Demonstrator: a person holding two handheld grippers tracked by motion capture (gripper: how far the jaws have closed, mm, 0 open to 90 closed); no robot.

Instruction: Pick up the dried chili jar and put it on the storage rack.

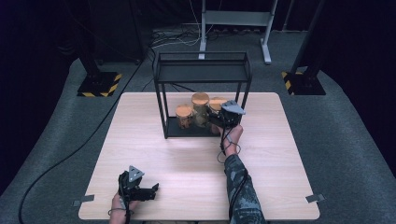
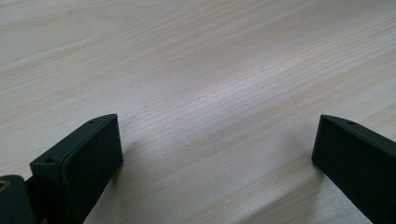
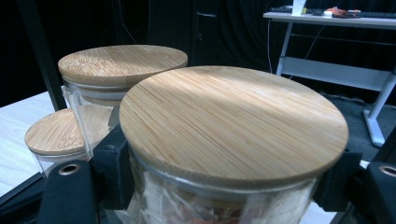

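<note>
Three glass jars with bamboo lids stand on the bottom shelf of a black metal rack (image 1: pixel 201 70). My right gripper (image 1: pixel 218 118) reaches in from the rack's right side, shut on the rightmost jar (image 1: pixel 215 103). In the right gripper view its jaws clamp the glass just under the wide lid of that jar (image 3: pixel 233 123), with the right gripper (image 3: pixel 224 186) low in the frame. A taller jar (image 3: pixel 122 65) and a short jar (image 3: pixel 56 133) stand behind it to the left. My left gripper (image 1: pixel 154 190) rests near the table's front edge, open, with bare wood between the jaws of the left gripper (image 2: pixel 217 149).
The light wooden table (image 1: pixel 196 163) carries the rack at its far middle. The rack's thin posts and top shelf (image 1: pixel 201 60) enclose the jars. A white desk frame (image 1: pixel 233 18) and black stands with striped bases (image 1: pixel 98 84) stand on the grey floor beyond.
</note>
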